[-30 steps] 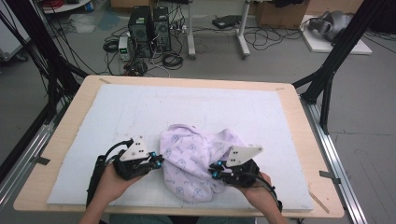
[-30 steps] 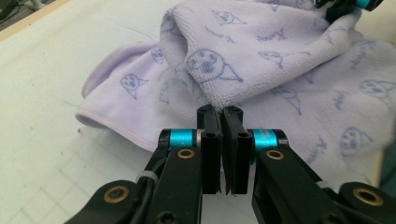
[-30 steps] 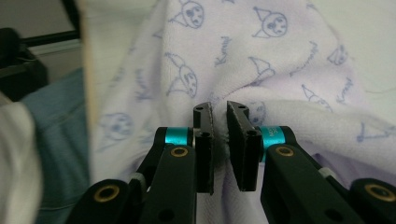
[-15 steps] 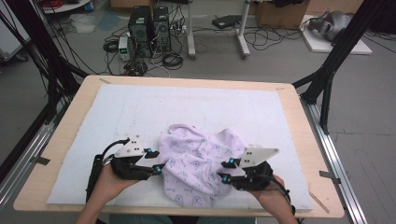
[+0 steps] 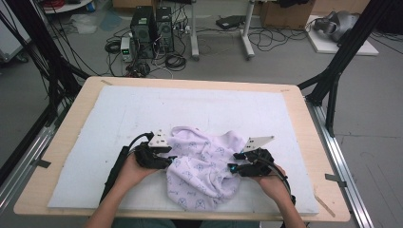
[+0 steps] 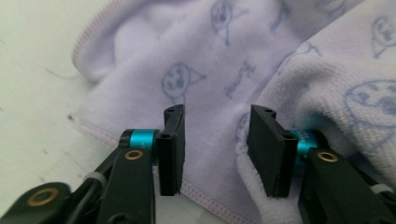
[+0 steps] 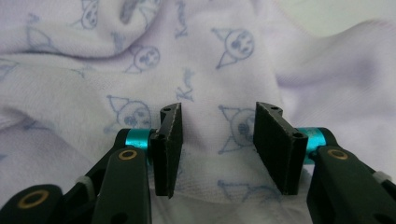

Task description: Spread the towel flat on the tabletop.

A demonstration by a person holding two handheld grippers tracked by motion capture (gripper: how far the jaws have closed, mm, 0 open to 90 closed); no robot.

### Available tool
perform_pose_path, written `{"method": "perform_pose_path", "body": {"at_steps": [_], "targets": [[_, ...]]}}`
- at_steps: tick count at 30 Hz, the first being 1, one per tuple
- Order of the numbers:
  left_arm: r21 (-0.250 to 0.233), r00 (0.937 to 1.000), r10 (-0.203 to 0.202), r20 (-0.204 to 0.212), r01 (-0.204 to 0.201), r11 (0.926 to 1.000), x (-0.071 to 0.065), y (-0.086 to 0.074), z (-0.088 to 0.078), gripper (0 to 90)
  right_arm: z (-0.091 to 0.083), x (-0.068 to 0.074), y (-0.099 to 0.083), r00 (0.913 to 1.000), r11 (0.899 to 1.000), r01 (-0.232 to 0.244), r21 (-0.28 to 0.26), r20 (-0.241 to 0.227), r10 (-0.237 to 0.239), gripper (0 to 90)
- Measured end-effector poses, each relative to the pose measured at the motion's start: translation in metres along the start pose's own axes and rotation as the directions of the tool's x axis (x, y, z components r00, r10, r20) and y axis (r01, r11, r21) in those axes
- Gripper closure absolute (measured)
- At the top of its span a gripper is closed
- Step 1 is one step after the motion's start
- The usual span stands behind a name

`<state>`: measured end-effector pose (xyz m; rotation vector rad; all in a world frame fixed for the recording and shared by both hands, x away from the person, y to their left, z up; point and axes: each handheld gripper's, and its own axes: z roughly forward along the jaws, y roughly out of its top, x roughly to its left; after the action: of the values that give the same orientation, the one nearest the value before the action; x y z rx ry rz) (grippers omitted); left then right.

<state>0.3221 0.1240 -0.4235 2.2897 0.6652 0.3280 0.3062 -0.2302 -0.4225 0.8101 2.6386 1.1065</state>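
A crumpled lilac towel [image 5: 204,166] with small printed cartoon faces lies on the white mat, near the front edge. My left gripper [image 5: 172,159] is at the towel's left edge, open. Its jaws have just been closing a little, and towel [image 6: 210,56] lies between and behind the fingers [image 6: 172,144] without being pinched. My right gripper [image 5: 231,167] is at the towel's right side, also open. Its jaws have just been opening, and they stand apart over the printed cloth [image 7: 187,56]. A fold bulges against the left gripper's right-hand pad [image 6: 268,154].
The white mat [image 5: 119,114] covers most of the wooden table [image 5: 62,142]. Black frame posts [image 5: 332,80] stand at the table's sides. Computers and cables [image 5: 152,28] sit on the floor beyond the far edge.
Both grippers went from shut on the towel's sides to open. Both hands came down and toward the front edge. The towel sank and now lies flatter on the mat.
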Motion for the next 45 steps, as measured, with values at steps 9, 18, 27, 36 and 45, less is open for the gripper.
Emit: {"method": "perform_pose_path", "body": {"at_steps": [9, 18, 27, 36, 45], "targets": [[0.003, 0.9982, -0.005, 0.060, 0.005, 1.0000, -0.005, -0.005, 0.008, 84.0, 0.015, 0.007, -0.005, 0.9995, 0.999, 0.029, 0.036, -0.015, -0.028, 66.5], [-0.003, 0.9993, 0.006, 0.037, -0.005, 1.0000, -0.006, -0.009, -0.004, 89.6, 0.009, 0.012, 0.001, 0.9975, 0.998, 0.056, -0.003, -0.044, -0.056, 81.4], [-0.043, 0.9999, -0.001, -0.016, 0.000, 0.9991, -0.003, -0.028, -0.044, 89.7, 0.006, 0.026, 0.022, 0.9907, 0.993, 0.093, -0.069, -0.092, -0.100, 81.6], [-0.078, 1.0000, -0.003, 0.000, 0.003, 0.9970, -0.008, -0.039, -0.074, 89.5, 0.010, 0.055, 0.031, 0.9696, 0.984, 0.155, -0.084, -0.178, -0.168, 81.6], [-0.135, 0.9994, -0.035, 0.004, 0.035, 0.9902, 0.004, -0.018, -0.065, 58.7, -0.017, 0.033, 0.024, 0.9903, 0.989, 0.104, -0.110, -0.081, -0.113, 68.3]]}}
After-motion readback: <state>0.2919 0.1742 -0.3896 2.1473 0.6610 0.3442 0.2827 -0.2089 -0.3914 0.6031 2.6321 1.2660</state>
